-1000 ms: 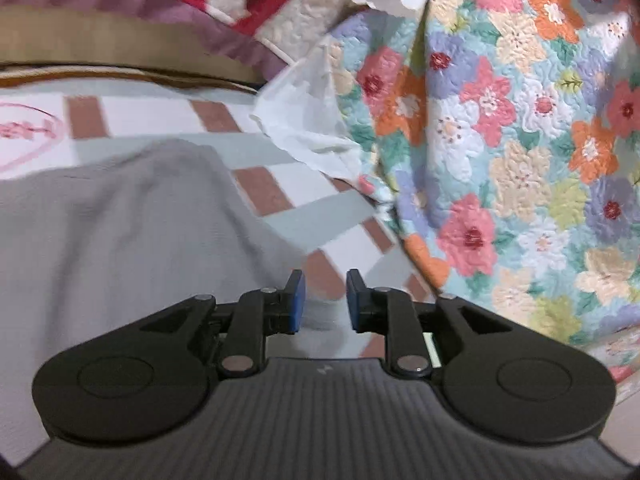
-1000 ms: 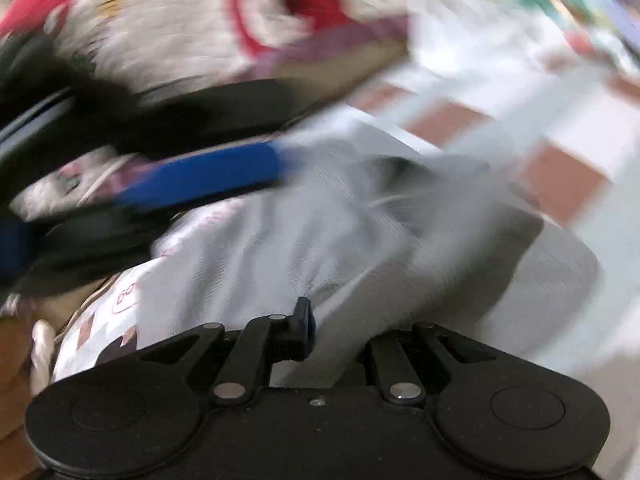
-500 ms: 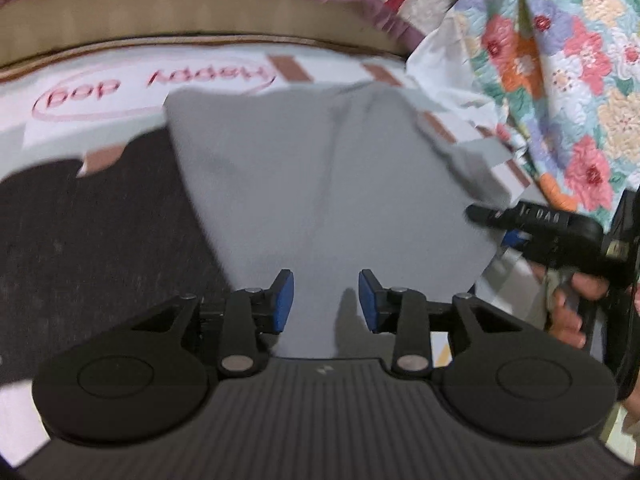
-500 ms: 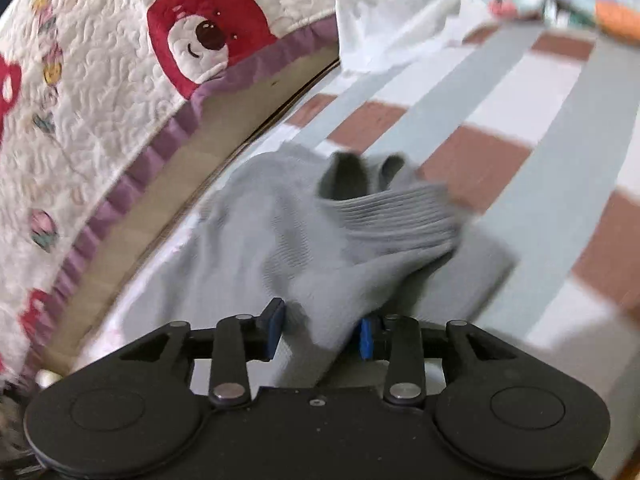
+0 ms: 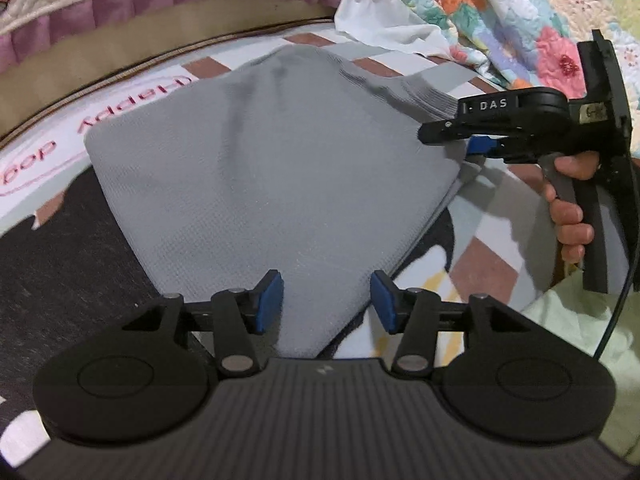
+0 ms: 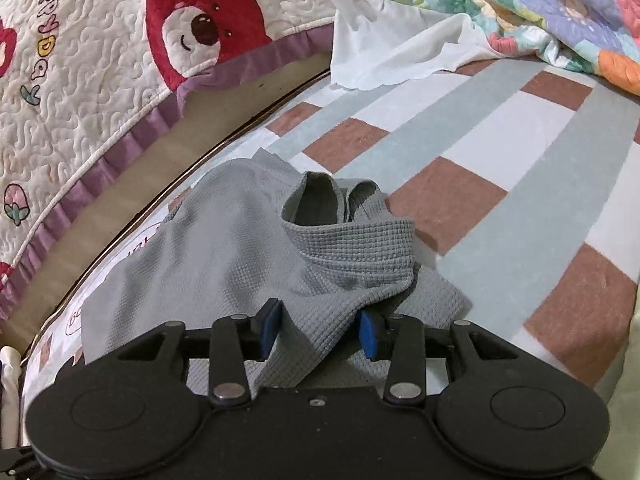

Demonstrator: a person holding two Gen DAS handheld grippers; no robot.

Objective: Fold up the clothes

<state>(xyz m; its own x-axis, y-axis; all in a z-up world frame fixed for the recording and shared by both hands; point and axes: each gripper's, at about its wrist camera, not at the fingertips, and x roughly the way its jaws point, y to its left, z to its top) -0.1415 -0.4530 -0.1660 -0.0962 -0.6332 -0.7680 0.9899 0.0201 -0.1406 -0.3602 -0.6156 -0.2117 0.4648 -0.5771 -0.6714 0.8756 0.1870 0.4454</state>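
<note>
Lying between both tools' parted fingers, grey garment [image 5: 272,168] under left tool [image 5: 326,304] and right tool [image 6: 318,330]

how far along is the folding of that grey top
Partly done. The grey waffle-knit garment lies on the striped bed sheet, already folded over into a flat, roughly square panel. In hand: the right claw is open around a loose ribbed edge; the left claw is open at the near corner. Left: tucking that bunched opening and making the final folds.
</note>
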